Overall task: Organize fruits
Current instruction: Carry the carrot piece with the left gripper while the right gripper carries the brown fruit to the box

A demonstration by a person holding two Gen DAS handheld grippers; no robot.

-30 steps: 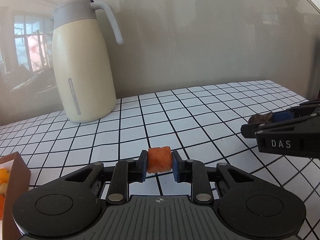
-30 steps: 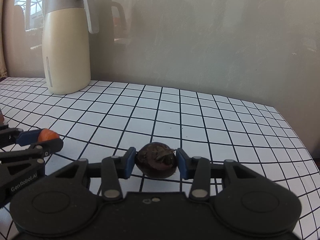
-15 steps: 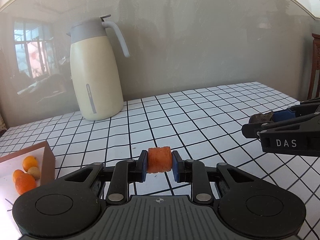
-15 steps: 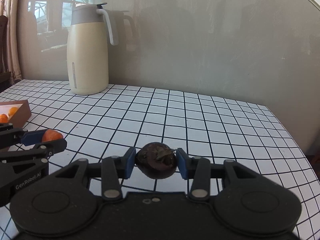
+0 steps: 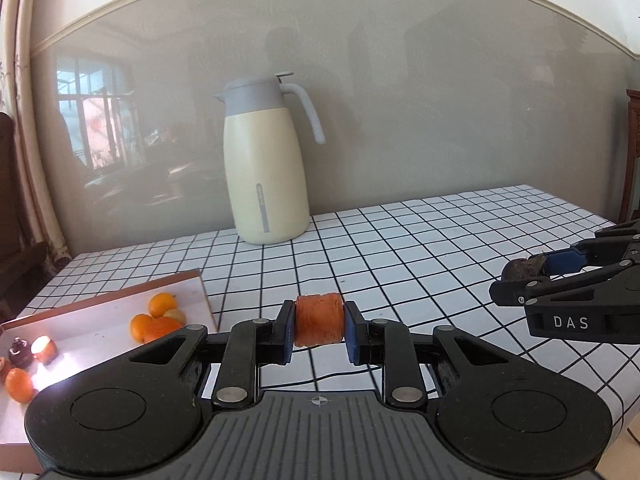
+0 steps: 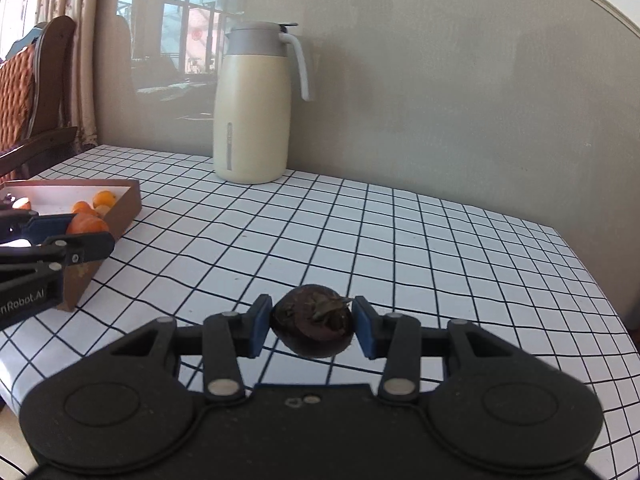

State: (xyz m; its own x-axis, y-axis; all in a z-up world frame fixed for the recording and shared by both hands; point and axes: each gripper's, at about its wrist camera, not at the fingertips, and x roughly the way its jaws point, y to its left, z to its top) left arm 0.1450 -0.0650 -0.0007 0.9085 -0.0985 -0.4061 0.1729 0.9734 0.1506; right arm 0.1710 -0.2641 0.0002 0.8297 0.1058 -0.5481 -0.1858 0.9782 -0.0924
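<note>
Fruit aloft above the checked counter (image 5: 440, 248), orange chunk (image 5: 319, 324) pinched in left gripper (image 5: 319, 330) fingers, dark round fruit (image 6: 313, 326) clamped in right gripper (image 6: 313, 330), both now swung toward brown-walled fruit tray (image 5: 120, 294), newly beside them, ready for drop-off.

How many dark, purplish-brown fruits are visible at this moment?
2. One dark fruit is clamped in the right gripper; another dark fruit sits in the tray, at the left edge of the left wrist view. Part of the tray is hidden.

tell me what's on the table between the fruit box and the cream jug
Nothing: in the right wrist view only bare checked tablecloth runs from the fruit box to the cream jug.
</note>
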